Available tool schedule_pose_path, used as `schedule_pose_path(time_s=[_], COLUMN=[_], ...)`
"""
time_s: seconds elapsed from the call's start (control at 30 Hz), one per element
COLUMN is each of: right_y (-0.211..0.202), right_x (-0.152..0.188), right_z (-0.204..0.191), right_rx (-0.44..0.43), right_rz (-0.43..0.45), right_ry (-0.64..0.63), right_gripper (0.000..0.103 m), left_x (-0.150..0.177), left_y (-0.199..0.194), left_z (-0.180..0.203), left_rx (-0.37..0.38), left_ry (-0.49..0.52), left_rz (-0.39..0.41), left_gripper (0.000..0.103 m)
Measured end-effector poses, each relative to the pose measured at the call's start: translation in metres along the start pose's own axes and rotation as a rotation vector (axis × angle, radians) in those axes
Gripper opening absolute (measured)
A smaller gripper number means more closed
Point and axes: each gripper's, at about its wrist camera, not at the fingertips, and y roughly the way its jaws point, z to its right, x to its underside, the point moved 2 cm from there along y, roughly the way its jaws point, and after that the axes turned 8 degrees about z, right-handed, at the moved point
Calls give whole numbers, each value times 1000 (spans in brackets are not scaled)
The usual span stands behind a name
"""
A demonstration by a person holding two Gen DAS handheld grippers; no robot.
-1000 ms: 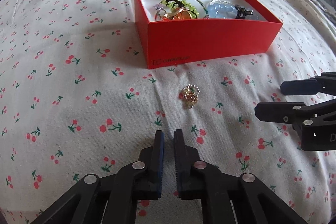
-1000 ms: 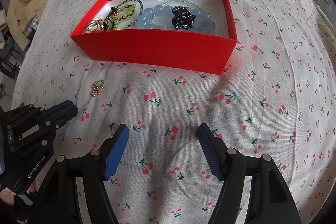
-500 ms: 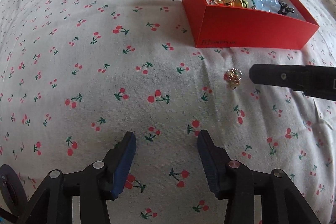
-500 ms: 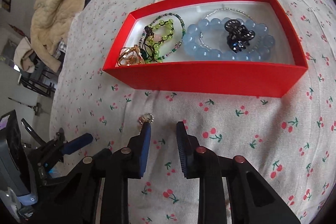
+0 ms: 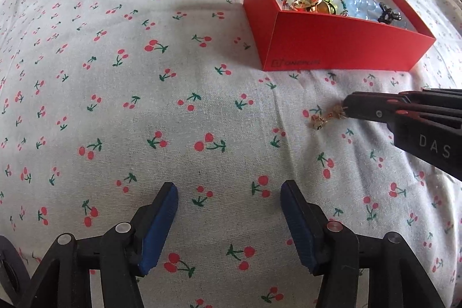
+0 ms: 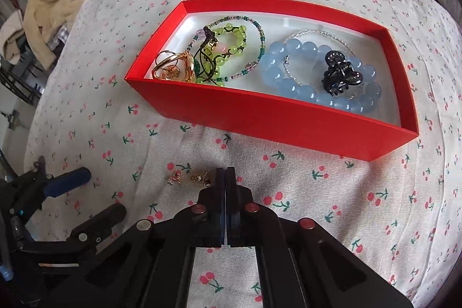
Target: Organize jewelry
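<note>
Right wrist view: right hand-held gripper [image 6: 224, 173] is pinching the charm earring [image 6: 199, 178] by its loop only (left hand-held gripper [image 5: 229, 217] gaping apart); it risks slipping before reaching the red box [image 6: 260, 117] at twelve o'clock.

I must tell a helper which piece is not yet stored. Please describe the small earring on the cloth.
Find the red box on the cherry-print cloth. In front of it the small gold earring lies alone on the cloth, pinched at one end by the right tool; every other piece lies inside the box.
</note>
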Motion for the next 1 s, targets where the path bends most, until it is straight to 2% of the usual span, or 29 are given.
schedule_pose_path(time_s=[0.13, 0.43, 0.6, 0.63, 0.67, 0.7, 0.73, 0.77, 0.87, 1.0], right_y=[-8, -25, -32, -34, -36, -38, -40, -41, -39, -32], right_x=[4, 9, 10, 9, 8, 8, 7, 7, 8, 12], right_z=[18, 47, 57, 59, 60, 61, 61, 60, 54, 43], right_rx=[7, -39, -96, -105, -109, -107, -103, -102, -113, -68], right_rz=[-4, -3, 2, 6, 11, 19, 27, 33, 26, 11], right_ry=[19, 71, 109, 113, 111, 104, 98, 92, 46, -52], right_gripper=[0, 0, 3, 7, 20, 28, 41, 45, 45, 45], left_x=[-2, -13, -18, -19, -19, -20, -22, -23, -27, -32], left_y=[2, 9, 12, 12, 12, 13, 14, 15, 19, 25], left_z=[2, 15, 27, 29, 31, 33, 36, 38, 42, 47], left_rx=[9, 50, 114, 128, 138, 145, 149, 153, 166, 195], left_ry=[3, 23, 36, 36, 39, 46, 54, 61, 69, 81], left_rz=[8, 32, 41, 43, 45, 48, 52, 56, 71, 81], left_gripper=[63, 62, 61, 59, 54, 48, 46, 43, 35, 21])
